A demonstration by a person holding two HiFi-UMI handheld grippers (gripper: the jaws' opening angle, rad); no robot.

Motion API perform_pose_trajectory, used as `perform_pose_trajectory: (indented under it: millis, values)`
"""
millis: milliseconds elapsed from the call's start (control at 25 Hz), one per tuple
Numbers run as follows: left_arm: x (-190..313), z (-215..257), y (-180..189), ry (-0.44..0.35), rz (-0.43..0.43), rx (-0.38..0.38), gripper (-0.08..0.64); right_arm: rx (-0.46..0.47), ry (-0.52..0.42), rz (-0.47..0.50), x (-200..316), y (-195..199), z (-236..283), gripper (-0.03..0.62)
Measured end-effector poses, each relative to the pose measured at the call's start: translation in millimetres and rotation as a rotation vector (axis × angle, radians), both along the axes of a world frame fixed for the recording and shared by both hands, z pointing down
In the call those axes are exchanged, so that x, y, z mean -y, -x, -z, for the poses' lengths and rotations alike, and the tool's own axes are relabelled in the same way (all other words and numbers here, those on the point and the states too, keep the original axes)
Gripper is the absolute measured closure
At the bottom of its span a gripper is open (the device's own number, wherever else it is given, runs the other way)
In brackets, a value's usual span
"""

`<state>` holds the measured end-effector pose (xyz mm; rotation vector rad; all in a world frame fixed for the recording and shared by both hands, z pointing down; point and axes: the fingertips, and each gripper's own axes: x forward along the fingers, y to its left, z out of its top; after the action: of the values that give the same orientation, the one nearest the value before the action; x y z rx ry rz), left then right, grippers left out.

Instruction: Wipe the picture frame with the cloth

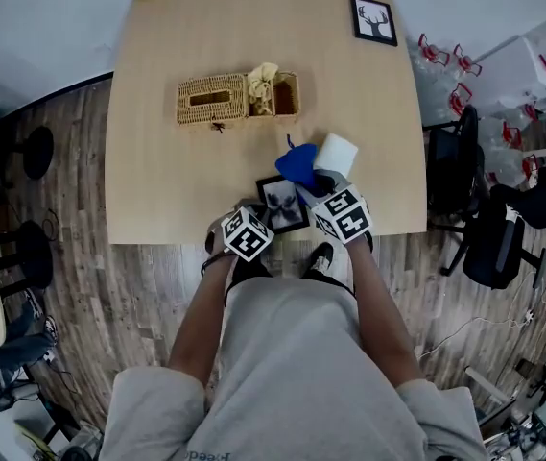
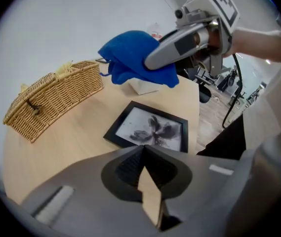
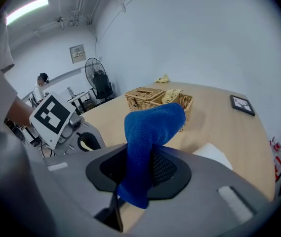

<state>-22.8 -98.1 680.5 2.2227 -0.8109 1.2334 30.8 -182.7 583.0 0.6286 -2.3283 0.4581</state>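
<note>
Right gripper [image 3: 142, 162] is clamped on the blue cloth [image 3: 150, 132]. Fabric is pinched deep in the jaws w/ a fat wad bulging out front, probably so there's a soft pad to rub with. Left gripper [image 2: 143, 152] has its jaw tips together and nothing between them, so it carries nothing.

Picture frame [image 2: 149, 128] lies flat, glass up, at the near edge of the table [image 1: 157, 161], a bit right of centre, directly ahead of the left jaws. Looks like the left is parked at the frame's near side to pin it vs sliding once wiping starts. No contact visible in the left gripper view, though.

The cloth hangs in the air just past the frame's far right corner, in front of a white pack [image 1: 337, 152], and isn't touching the glass. So the wipe isn't on yet. Next step would be to bring the wad down and across.

Wicker basket [image 1: 212, 99] sits mid-table, well apart. A 2nd frame [image 1: 373, 20] is out at the far right corner and isn't involved.
</note>
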Motion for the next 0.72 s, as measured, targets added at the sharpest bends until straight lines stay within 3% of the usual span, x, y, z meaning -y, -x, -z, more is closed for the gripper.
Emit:
perform_pose_trajectory:
  millis: [320, 520, 720]
  values:
    - [-3, -5, 0, 0.027, -0.105, 0.022, 0.506, -0.015, 0.000, 0.035, 4, 11, -11, 0.492]
    - [-3, -6, -3, 0.057, -0.205, 0.042, 0.506, -0.054, 0.002, 0.028, 8, 17, -28, 0.492]
    - [-4, -7, -4, 0.047, -0.248, 0.056, 0.506, -0.120, 0.000, 0.039, 8, 19, -48, 0.492]
